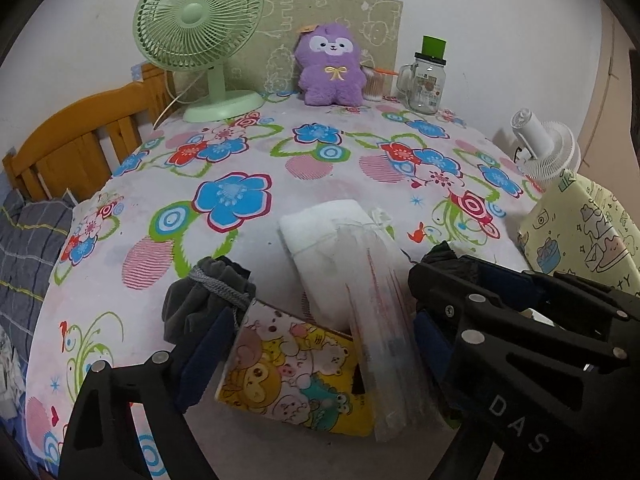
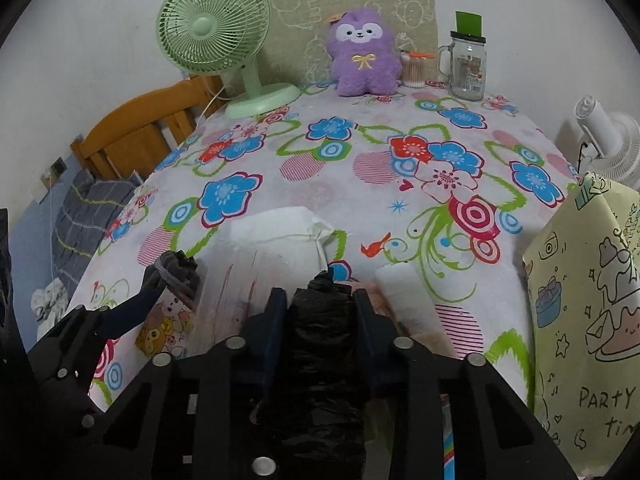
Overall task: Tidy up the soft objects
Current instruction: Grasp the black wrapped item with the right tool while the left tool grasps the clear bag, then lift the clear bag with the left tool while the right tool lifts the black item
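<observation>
My left gripper [image 1: 320,340] is open wide around a cartoon-printed tissue pack [image 1: 296,376] and a clear plastic wrapper [image 1: 384,320]; a grey drawstring pouch [image 1: 208,296] hangs at its left finger. A white soft pack [image 1: 320,232] lies just ahead on the floral table. My right gripper [image 2: 320,304] is shut on a crumpled black plastic bag [image 2: 316,360]. The white pack [image 2: 280,228] lies ahead of it, and a white roll [image 2: 404,296] lies to its right. The left gripper shows at the lower left of the right wrist view [image 2: 120,320]. A purple plush toy [image 1: 330,66] sits at the far edge.
A green desk fan [image 1: 200,36] stands at the back left, a glass mug jar [image 1: 426,80] and a cotton swab box [image 2: 414,70] at the back right. A yellow cartoon bag [image 2: 584,304] and a white fan [image 1: 546,148] stand on the right. A wooden chair [image 1: 80,140] is at the left.
</observation>
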